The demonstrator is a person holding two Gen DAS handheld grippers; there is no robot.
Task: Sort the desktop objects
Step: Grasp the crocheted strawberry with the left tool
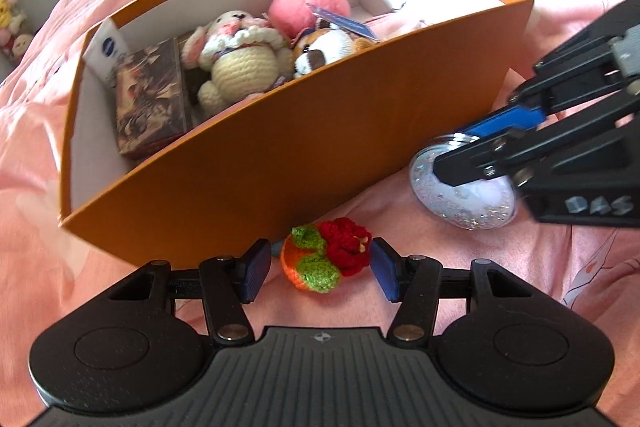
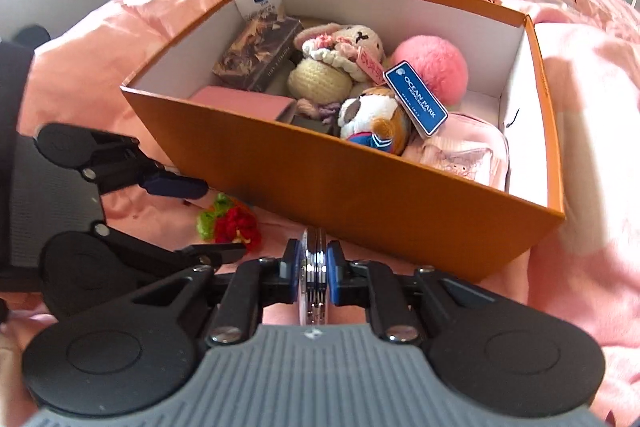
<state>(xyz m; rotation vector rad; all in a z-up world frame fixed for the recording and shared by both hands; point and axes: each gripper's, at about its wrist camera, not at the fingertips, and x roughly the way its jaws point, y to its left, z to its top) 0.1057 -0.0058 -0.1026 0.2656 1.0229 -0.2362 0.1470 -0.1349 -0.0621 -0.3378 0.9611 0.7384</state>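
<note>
2 tools by orange box, left tool spread around crochet flower, right tool clamping glitter compact

1. Left wrist view: sits low behind the left gripper, looks forward and slightly down over the pink bedspread at the long orange wall of the box, close up.
2. Right wrist view: sits behind the right gripper, a bit higher, looks down into the box from its near corner.
3. Shared: box and its contents, crochet toy in front of it, bedspread.
4. Each view catches the other gripper: right one at right edge, left one at left edge.
</note>
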